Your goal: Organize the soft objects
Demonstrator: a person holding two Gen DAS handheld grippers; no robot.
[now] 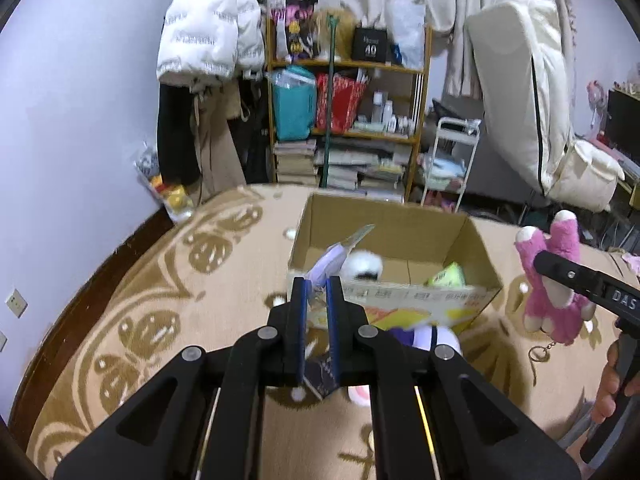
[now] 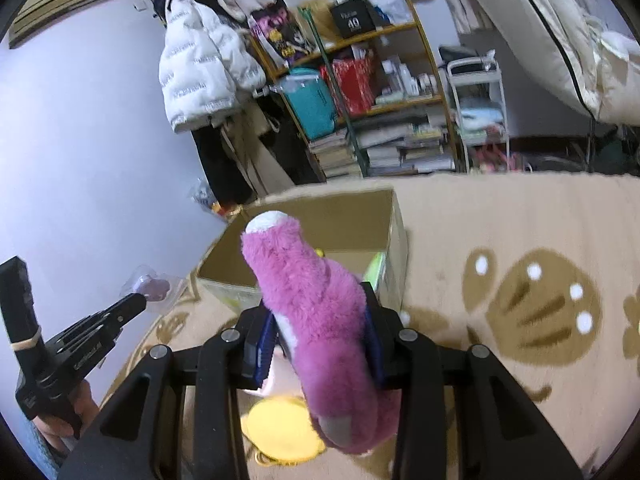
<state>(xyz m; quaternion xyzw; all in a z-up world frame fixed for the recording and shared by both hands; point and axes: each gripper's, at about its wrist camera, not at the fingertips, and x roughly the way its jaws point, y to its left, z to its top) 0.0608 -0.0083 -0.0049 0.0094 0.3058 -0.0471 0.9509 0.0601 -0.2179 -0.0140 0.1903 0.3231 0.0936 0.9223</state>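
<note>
An open cardboard box [image 1: 404, 224] stands on the patterned rug and also shows in the right wrist view [image 2: 352, 216]. Inside it lie a white fluffy toy [image 1: 364, 266] and a green item [image 1: 448, 276]. My left gripper [image 1: 316, 292] is shut on a clear packet holding a purple toy [image 1: 332, 260], held just above the box's near rim; the packet also shows in the right wrist view [image 2: 154, 288]. My right gripper [image 2: 320, 328] is shut on a pink plush bear [image 2: 316, 304], held in the air right of the box [image 1: 556, 276].
A white and purple plush [image 1: 436, 338] lies on the rug in front of the box. A yellow soft item [image 2: 280, 428] lies under the right gripper. A wooden shelf [image 1: 348, 120], a hanging white jacket [image 1: 208, 24] and a white cart [image 1: 452, 160] stand behind.
</note>
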